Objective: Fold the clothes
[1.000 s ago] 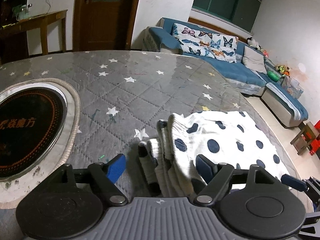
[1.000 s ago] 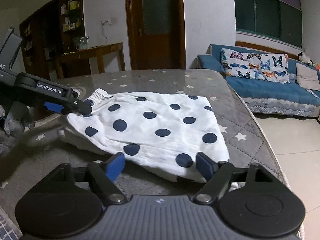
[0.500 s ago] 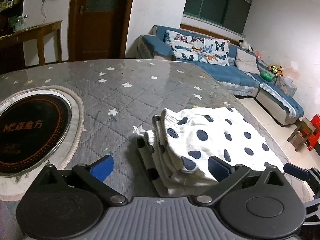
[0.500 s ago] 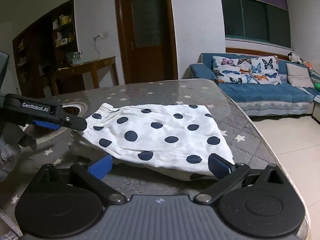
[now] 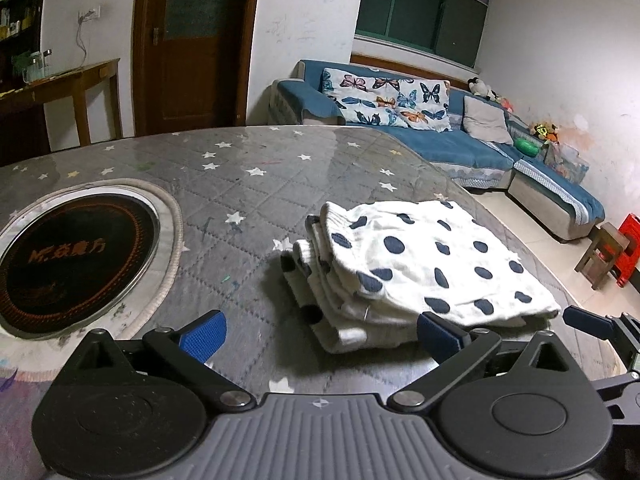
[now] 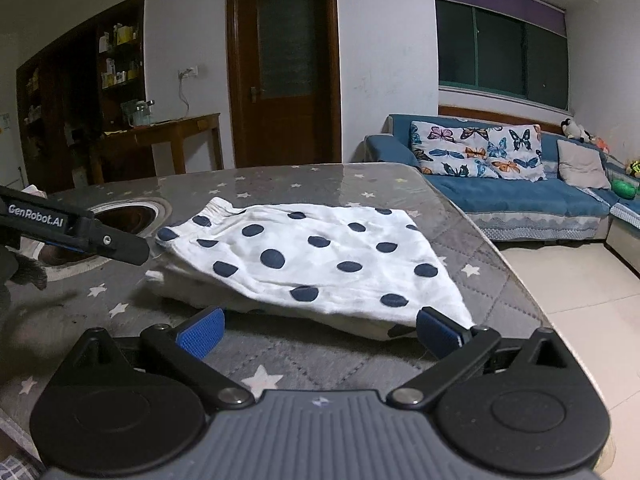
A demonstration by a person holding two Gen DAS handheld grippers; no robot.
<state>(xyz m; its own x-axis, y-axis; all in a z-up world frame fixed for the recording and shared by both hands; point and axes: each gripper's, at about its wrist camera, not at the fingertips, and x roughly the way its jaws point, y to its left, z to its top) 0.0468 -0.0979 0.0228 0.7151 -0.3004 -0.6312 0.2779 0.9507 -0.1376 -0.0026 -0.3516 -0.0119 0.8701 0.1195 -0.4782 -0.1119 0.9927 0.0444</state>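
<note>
On the star-quilted table (image 5: 248, 184), beside the round inset cooktop (image 5: 76, 252), the polka-dot garment (image 5: 424, 264) lies folded into a layered stack near the edge. The left gripper (image 5: 320, 330) and right gripper (image 6: 318, 330) both hover just short of it, jaws spread wide and empty. Judging by that, the fold looks finished — any tidying should press layers flat, not drag them.

We see the garment (image 5: 420, 264) (image 6: 316, 264), white with navy dots, folded in flat stacked layers, lying centre-right of both frames.
</note>
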